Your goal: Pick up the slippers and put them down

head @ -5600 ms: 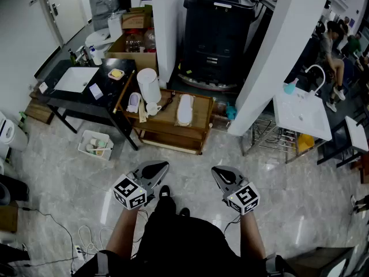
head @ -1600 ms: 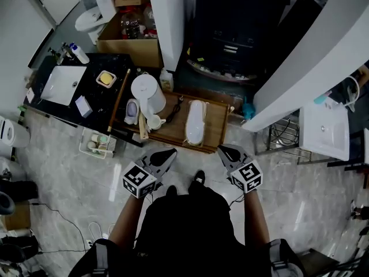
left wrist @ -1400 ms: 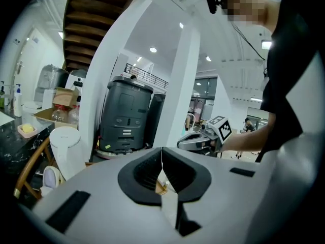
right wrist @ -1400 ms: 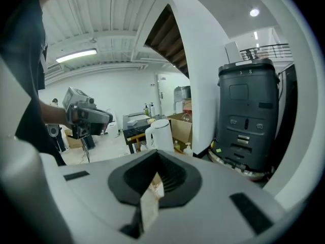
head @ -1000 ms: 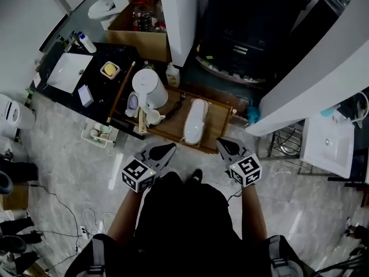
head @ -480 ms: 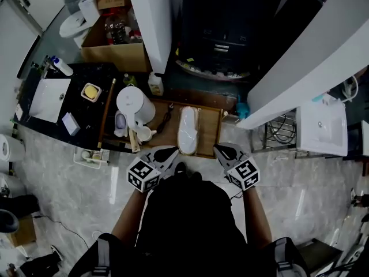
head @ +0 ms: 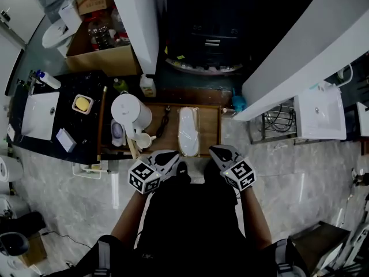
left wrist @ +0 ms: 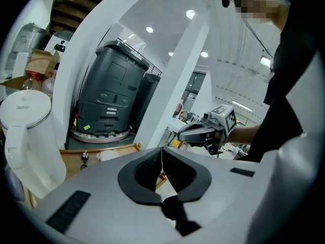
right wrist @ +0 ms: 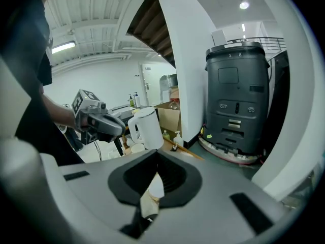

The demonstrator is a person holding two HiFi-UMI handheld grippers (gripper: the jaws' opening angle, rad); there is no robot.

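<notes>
A pair of white slippers [head: 187, 131] lies stacked on a low wooden table [head: 211, 126] straight ahead of me. My left gripper [head: 174, 156] hovers at the table's near edge, just left of the slippers' near end, jaws shut and empty. My right gripper [head: 213, 150] hangs just right of that end, also shut and empty. In the left gripper view the shut tips [left wrist: 161, 149] point past the slippers [left wrist: 106, 155]. Through the right gripper's [right wrist: 156, 154] jaw hollow a bit of white slipper [right wrist: 156, 186] shows.
A white kettle [head: 130, 111] and a cup [head: 144, 140] share the table's left end. Behind stand a white pillar [head: 135, 22] and a big dark machine [head: 202, 27]. A black counter with a sink [head: 40, 105] is left, a slanted white wall [head: 288, 56] right.
I have come closer to the wooden table. Both grippers have sunk and moved forward to its near edge, either side of the slippers' end. Both stay shut.
</notes>
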